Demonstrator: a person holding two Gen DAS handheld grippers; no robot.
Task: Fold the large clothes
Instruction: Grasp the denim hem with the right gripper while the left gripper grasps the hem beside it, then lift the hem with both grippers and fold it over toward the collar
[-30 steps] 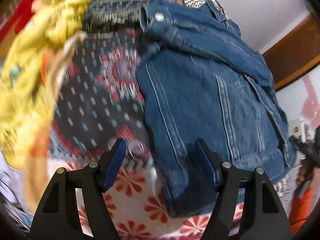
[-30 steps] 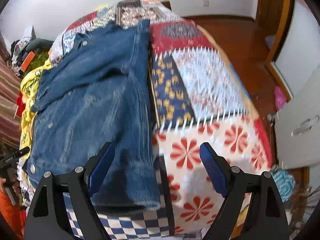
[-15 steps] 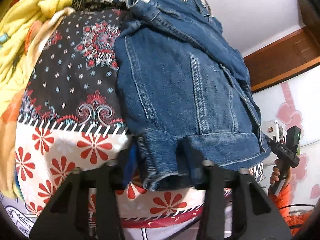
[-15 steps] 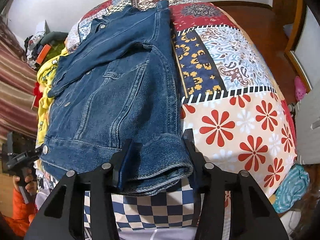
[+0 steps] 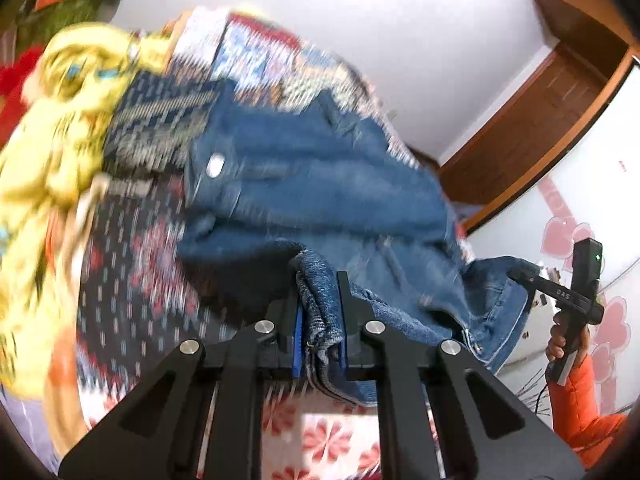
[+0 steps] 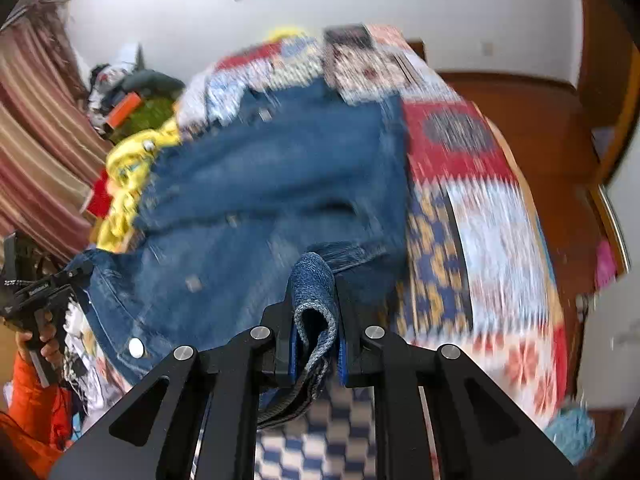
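Both grippers, left [image 5: 320, 316] and right [image 6: 314, 312], clamp the denim jacket [image 5: 320, 184] hem at bottom center; body runs up-frame, so the fold goes that way.

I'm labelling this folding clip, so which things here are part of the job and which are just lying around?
In the job:
denim jacket
left hand-held gripper, clamped on its hem
right hand-held gripper, clamped on its hem

Lying about:
yellow garment
patchwork quilt
striped curtain
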